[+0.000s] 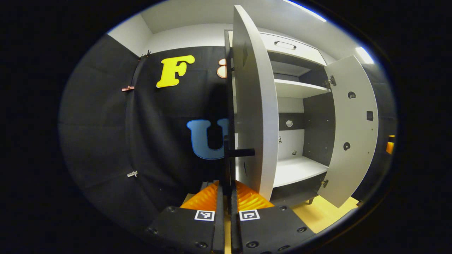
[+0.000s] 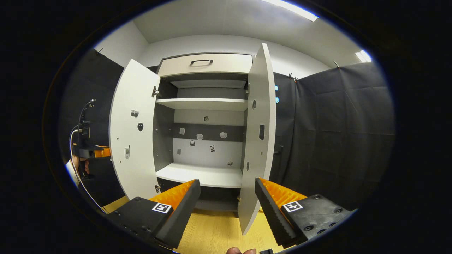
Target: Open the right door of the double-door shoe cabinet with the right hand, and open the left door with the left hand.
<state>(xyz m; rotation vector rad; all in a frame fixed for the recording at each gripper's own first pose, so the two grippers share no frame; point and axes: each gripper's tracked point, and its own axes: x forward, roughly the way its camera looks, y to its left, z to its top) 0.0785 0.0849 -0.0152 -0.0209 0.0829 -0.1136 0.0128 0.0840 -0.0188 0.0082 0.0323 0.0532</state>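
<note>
White laminate, the left door [image 1: 254, 106] of the double-door shoe cabinet [image 2: 204, 65] stands edge-on at frame centre, its dark bar handle [image 1: 242, 152] apparently pinched by the nearly closed left gripper [image 1: 226, 192], while rightward the right door [image 2: 259, 141] hangs open beyond the wide-spread, empty right gripper [image 2: 227, 197], so only release seems to remain.

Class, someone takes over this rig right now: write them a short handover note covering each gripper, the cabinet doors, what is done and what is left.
Left gripper: fingers closed on the handle of the left door; that door stands wide open.
Right gripper: open, empty, held back from the cabinet, in front of the right door.
Right door: wide open too, nothing touching it.
Shelves inside are exposed.
Done: both doors open.
Left: release the left handle and withdraw.
</note>
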